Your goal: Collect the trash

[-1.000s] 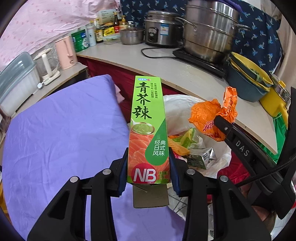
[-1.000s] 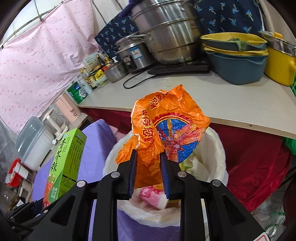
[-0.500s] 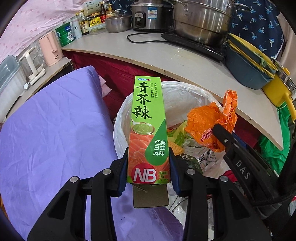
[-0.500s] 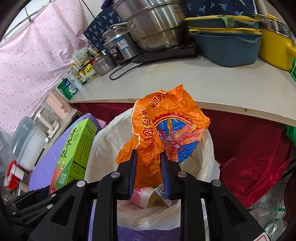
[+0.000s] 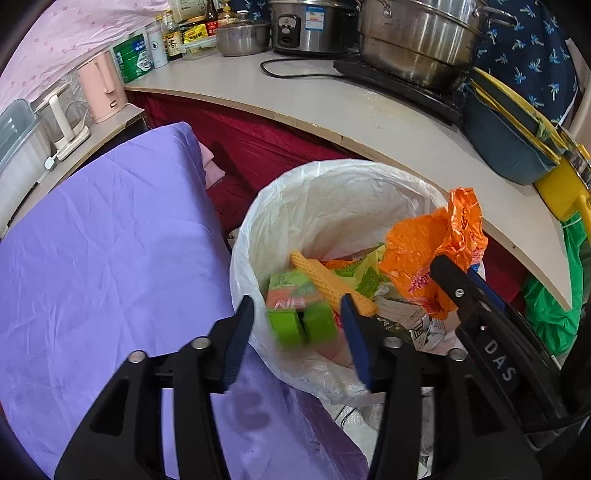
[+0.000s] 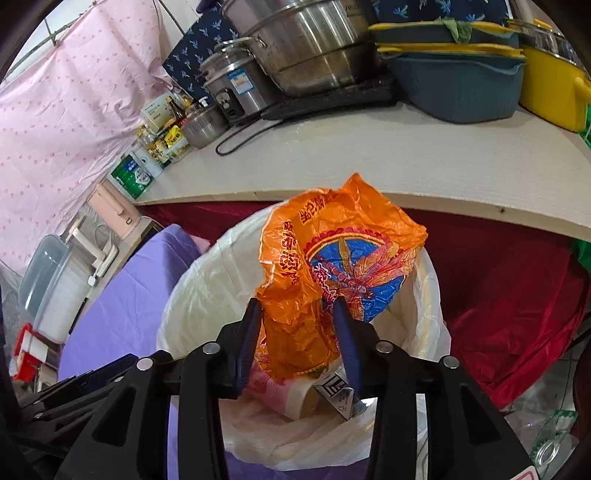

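Observation:
A bin lined with a white bag stands between the purple cloth and the counter; it also shows in the right wrist view. My left gripper is open over its near rim. The green wasabi box is blurred, falling into the bin among other trash. My right gripper has opened slightly, its jaws wider apart than before; the crumpled orange plastic bag still sits between them above the bin. That bag and the right gripper's finger also show in the left wrist view.
A purple cloth covers the surface on the left. A curved counter behind the bin carries steel pots, a rice cooker, a blue basin and bottles. A red cloth hangs below it.
My left gripper opened and let go of the green box, which is dropping into the bin. My right gripper's jaws have widened around the orange bag. Both grippers moved nearer the bin.

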Demonstrator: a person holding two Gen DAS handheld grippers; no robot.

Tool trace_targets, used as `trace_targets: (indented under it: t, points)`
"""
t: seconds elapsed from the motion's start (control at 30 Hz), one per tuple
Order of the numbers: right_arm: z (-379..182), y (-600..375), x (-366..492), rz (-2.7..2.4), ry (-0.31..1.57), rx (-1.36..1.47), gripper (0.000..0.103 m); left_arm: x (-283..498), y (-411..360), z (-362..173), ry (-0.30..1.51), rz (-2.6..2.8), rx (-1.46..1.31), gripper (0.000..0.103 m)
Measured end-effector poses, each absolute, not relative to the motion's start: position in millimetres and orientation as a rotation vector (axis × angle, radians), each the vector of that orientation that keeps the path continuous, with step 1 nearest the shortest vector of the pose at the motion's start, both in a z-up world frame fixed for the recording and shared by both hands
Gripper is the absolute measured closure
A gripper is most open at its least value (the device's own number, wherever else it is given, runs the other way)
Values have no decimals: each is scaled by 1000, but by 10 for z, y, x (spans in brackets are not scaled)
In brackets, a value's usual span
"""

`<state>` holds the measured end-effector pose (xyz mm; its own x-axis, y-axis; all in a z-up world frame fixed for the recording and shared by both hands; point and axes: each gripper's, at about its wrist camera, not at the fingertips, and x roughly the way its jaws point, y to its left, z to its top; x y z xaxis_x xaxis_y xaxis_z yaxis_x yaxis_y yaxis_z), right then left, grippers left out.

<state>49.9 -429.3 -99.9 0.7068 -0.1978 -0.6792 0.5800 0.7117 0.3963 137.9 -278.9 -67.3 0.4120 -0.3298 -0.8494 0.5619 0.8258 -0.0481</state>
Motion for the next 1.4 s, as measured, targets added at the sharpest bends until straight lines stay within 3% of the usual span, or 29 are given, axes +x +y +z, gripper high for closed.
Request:
trace_targets:
  t: [0.17,0.67,1.0,1.13,1.27,1.4]
  points:
    - [-861,-4254,512,-439,632,636,61,1411,-2678,-580,989,-564,221,44]
    - [-557,-3846,386,-433,639,533,56,1304,-2162,-351,943,-509,182,40]
    - [-387,-3499,125,-480,676,426,34,1076,-1830,-220,901,-481,182,34]
    - [-326,-3386,-3,-504,682,402,27,980,-1731,-185,882,-468,183,24]
    - [-307,-3299,-98,-516,699,400,22,912,-1656,-172,878,-460,185,23]
    - [-308,-3237,-161,-528,713,395,19,863,-1592,-166,862,-443,182,15]
